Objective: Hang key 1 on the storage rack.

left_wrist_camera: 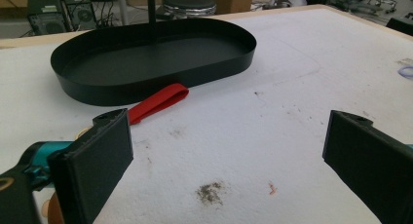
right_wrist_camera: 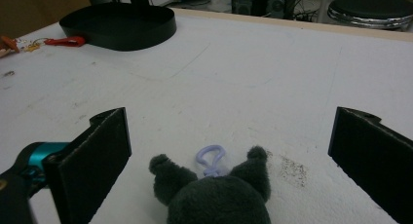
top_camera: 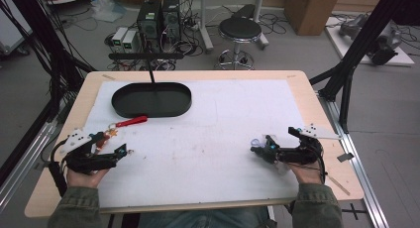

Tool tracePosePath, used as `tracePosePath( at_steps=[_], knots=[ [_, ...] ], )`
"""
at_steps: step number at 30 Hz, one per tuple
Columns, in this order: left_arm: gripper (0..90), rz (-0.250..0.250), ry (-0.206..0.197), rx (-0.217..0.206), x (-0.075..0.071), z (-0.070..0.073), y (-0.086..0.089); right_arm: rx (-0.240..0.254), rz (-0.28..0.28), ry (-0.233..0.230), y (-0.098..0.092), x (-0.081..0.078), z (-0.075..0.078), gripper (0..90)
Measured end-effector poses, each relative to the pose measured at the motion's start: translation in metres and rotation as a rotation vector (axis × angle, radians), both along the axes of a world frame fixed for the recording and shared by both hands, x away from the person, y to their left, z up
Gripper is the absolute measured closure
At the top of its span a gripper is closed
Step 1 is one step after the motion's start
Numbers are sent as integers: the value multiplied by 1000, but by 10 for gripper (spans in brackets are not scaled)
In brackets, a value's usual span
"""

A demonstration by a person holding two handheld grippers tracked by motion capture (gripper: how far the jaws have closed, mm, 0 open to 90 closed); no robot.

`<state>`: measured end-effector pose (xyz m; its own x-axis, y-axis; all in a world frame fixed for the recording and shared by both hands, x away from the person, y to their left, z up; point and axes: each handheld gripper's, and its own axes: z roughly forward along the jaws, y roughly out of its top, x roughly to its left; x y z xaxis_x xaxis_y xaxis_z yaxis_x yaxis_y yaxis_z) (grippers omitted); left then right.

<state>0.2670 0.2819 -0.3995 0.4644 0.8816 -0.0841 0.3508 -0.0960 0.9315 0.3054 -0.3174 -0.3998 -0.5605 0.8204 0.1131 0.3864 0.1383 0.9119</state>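
Observation:
A dark grey plush toy (right_wrist_camera: 219, 197) with a lilac clip (right_wrist_camera: 210, 158) lies on the white mat, low between the wide jaws of my right gripper (right_wrist_camera: 229, 151); the pads do not touch it. In the high view my right gripper (top_camera: 262, 145) rests at the right front, with the lilac clip (top_camera: 255, 142) at its tip. My left gripper (top_camera: 117, 143) sits at the left front, open and holding nothing (left_wrist_camera: 229, 151). A red strap (left_wrist_camera: 158, 101) with a keyring lies just ahead of it, against the black oval tray (left_wrist_camera: 68, 80).
The black oval tray (top_camera: 148, 111) stands at the back left of the mat, with a black stand pole rising behind it. The red strap (top_camera: 131, 122) lies at its front edge. A stool (top_camera: 239, 29) and computer boxes stand on the floor beyond the table.

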Motion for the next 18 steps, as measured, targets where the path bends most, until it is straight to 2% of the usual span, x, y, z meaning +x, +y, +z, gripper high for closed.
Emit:
tracePosePath(
  at_steps=[18],
  knots=[
    [46, 5, 7, 7, 1, 0, -1, -10, -6, 1, 0, 0, 0, 8]
  ],
)
